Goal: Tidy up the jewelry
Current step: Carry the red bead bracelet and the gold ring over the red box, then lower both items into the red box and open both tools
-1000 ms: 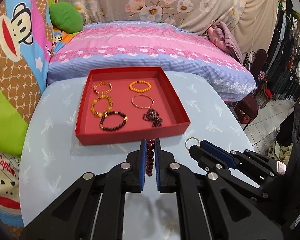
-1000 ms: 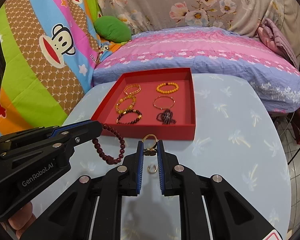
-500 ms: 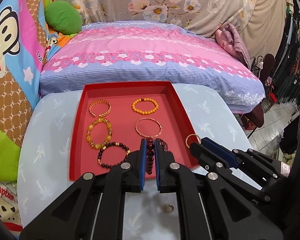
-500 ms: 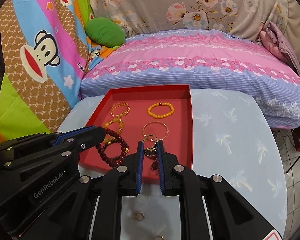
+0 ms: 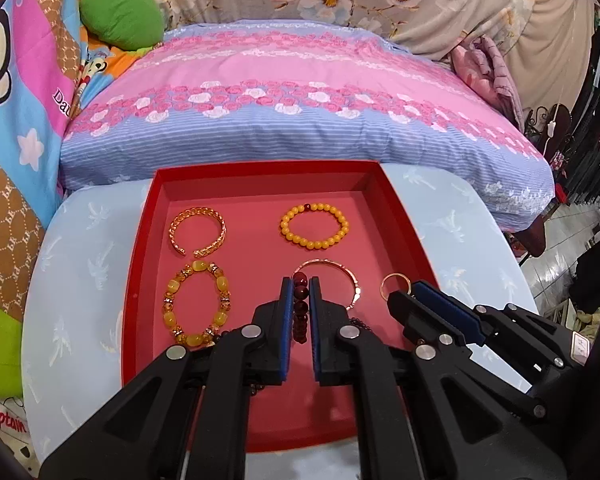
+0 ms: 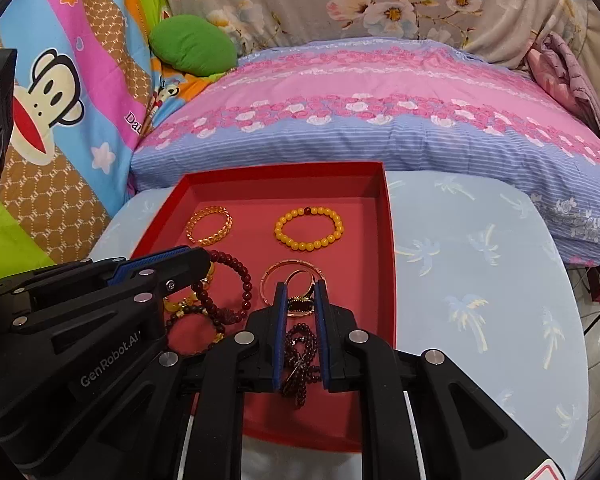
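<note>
Both grippers have moved forward from the table edge and now hang over the red square cardboard tray [image 5: 140, 288], which sits much closer in both views than a second ago.

Nearest, the left gripper [image 5: 300, 300] is pinched tight on a dark red round-bead bracelet [image 6: 228, 284]. In the left wrist view the beads run in a line straight along the fingers, pointing away toward the bed. In the right wrist view the bracelet hangs as an open loop above the tray floor.

Beside it, the right gripper [image 6: 301, 300] is closed narrowly on a gold ring with a dark oval stone [image 6: 300, 303]. The stone lies flat across the gap and the thin hoop stands up past the fingertips.

Under the right gripper lies a bunched string of tiny dark beads [image 6: 298, 354]. Further on are a thin gold bangle [image 5: 340, 276], a chunky yellow stone bracelet [image 5: 196, 304], a yellow round-bead bracelet [image 5: 314, 226] and a gold open cuff [image 5: 198, 230].

Bare red floor lies along the tray's far wall. The pale blue palm-print table [image 6: 480, 280] is bare on the right, and a pink and purple flowered bed [image 6: 380, 120] lies beyond.
</note>
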{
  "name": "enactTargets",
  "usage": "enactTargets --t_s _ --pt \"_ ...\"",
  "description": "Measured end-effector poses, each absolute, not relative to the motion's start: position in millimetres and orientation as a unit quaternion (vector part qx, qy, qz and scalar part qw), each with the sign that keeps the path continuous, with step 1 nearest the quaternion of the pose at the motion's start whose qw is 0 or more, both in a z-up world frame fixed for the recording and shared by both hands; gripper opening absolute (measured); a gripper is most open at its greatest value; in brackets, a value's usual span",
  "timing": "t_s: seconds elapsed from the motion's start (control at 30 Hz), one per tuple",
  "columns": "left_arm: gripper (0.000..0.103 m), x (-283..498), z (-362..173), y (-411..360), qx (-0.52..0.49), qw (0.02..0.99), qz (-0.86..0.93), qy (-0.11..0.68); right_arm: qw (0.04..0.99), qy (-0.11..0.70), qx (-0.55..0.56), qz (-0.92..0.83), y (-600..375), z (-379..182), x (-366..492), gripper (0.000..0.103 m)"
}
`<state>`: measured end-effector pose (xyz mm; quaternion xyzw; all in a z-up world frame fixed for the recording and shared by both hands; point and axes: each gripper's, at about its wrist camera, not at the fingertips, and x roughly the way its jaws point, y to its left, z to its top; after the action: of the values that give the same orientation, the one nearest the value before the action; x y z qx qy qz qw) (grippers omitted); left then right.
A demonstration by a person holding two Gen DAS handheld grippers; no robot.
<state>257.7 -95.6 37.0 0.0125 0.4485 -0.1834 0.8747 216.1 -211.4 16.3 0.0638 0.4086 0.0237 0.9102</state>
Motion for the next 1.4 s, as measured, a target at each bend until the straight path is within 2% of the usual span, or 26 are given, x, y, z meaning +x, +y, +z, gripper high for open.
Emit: enactTargets --t_s 0.73,0.77,0.87,0.97,1.4 --pt "0.008 288 2 -90 0.010 0.870 -0.157 0.467 0.898 0.437 0.057 0.013 -209 -12 246 0.014" --pt "0.009 288 2 -90 0.011 0.872 -0.153 0.464 0.898 0.437 0.057 0.013 -209 -12 246 0.014" --pt "0.024 286 3 -88 0.011 0.876 -0.144 0.460 0.899 0.435 0.056 0.011 -208 -11 244 0.017" --pt "0.030 284 6 -86 0.011 0.879 -0.140 0.456 0.899 0.434 0.057 0.010 -208 -9 241 0.017" --pt "0.032 248 32 -81 0.014 0.887 -0.146 0.439 0.909 0.412 0.060 0.011 -205 22 206 0.018"
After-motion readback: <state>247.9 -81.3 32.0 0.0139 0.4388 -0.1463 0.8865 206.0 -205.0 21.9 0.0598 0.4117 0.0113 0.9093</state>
